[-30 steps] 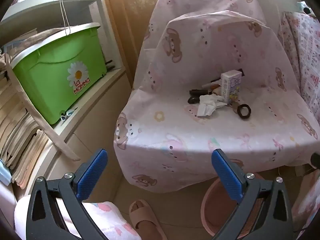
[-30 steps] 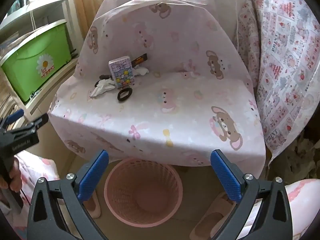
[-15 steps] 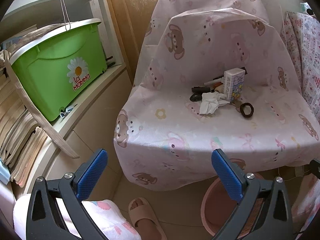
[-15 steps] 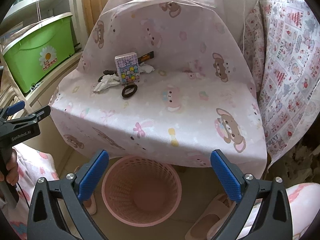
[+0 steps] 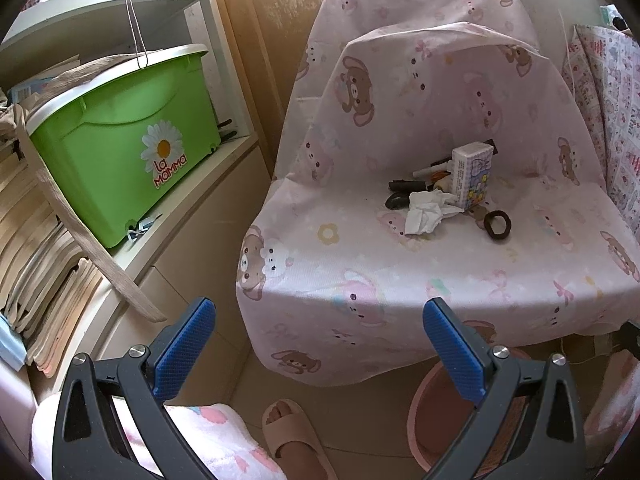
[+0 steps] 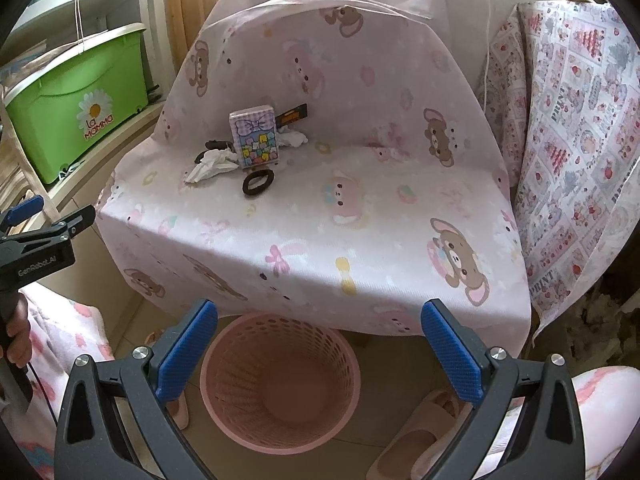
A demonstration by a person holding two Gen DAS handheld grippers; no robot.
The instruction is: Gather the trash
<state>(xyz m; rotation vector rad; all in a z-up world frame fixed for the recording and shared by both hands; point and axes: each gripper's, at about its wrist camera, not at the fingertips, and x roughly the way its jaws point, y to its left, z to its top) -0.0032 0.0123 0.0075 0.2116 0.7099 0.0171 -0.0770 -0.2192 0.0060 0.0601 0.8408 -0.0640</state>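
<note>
A chair covered in pink bear-print cloth point(image 5: 360, 264) point(image 6: 320, 232) holds a small heap: a crumpled white tissue point(image 5: 426, 213) point(image 6: 210, 166), a pastel box point(image 5: 472, 174) point(image 6: 256, 136) standing upright, a black hair ring point(image 5: 497, 225) point(image 6: 258, 182), a second tissue point(image 6: 294, 139) and dark small items point(image 5: 398, 196). A pink mesh bin point(image 6: 280, 380) point(image 5: 432, 412) stands on the floor below the seat's front edge. My left gripper point(image 5: 318, 344) is open and empty, low before the chair. My right gripper point(image 6: 318, 350) is open and empty above the bin.
A green "La Mamma" storage box point(image 5: 120, 140) point(image 6: 76, 108) sits on a white shelf at the left, with stacked papers point(image 5: 36, 264) below. A patterned cloth point(image 6: 568, 152) hangs at the right. My slippered feet point(image 5: 292, 436) point(image 6: 416, 440) are on the floor.
Both grippers have drifted slightly; the chair and its items sit a little higher and larger in both views. Both stay open and empty. Nothing on the seat has moved.
</note>
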